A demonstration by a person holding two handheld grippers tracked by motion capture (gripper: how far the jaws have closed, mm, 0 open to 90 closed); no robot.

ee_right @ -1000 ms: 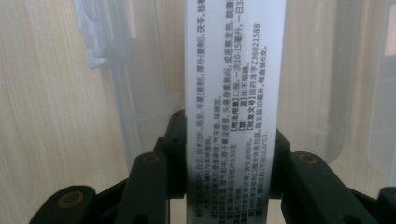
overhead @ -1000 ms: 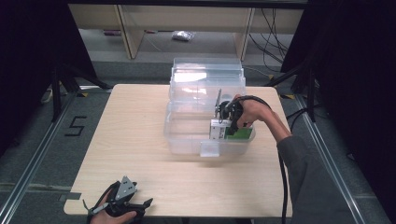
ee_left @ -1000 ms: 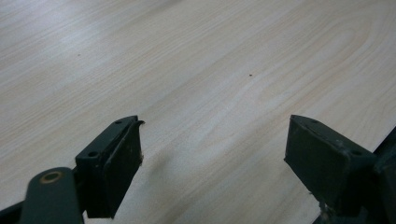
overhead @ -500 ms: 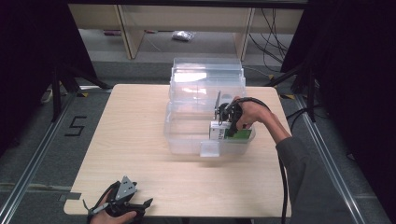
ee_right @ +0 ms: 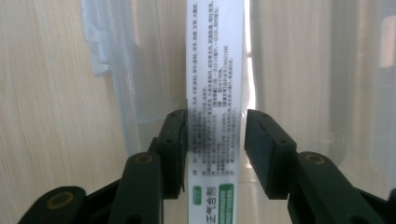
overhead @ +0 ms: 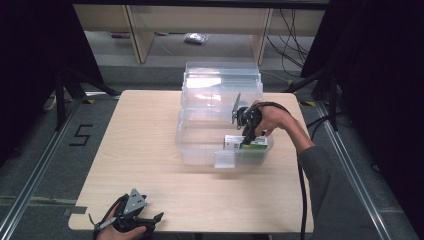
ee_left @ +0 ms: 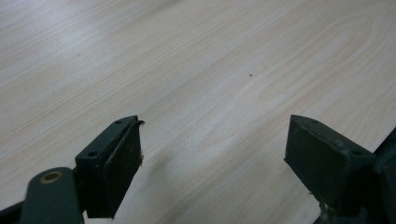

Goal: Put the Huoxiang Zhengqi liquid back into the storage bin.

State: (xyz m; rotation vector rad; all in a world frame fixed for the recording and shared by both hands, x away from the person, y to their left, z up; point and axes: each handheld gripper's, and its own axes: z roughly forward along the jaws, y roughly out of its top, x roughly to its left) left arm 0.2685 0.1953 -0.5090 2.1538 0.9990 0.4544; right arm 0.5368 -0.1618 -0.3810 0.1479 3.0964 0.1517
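Right gripper [ee_right: 215,154] jaws just opening off box [ee_right: 215,70], left gripper [ee_left: 212,163] jaws apart.

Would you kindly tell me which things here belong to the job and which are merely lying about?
In the job: right gripper, whose jaws have just been opening around the green-and-white box; clear bin holding that box.
Lying about: left gripper, open, idle on the table; small bag on the floor beyond.

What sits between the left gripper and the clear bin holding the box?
Nothing: in the high view, bare tabletop runs from the left gripper to the clear bin. The left gripper view shows plain wood ahead too.
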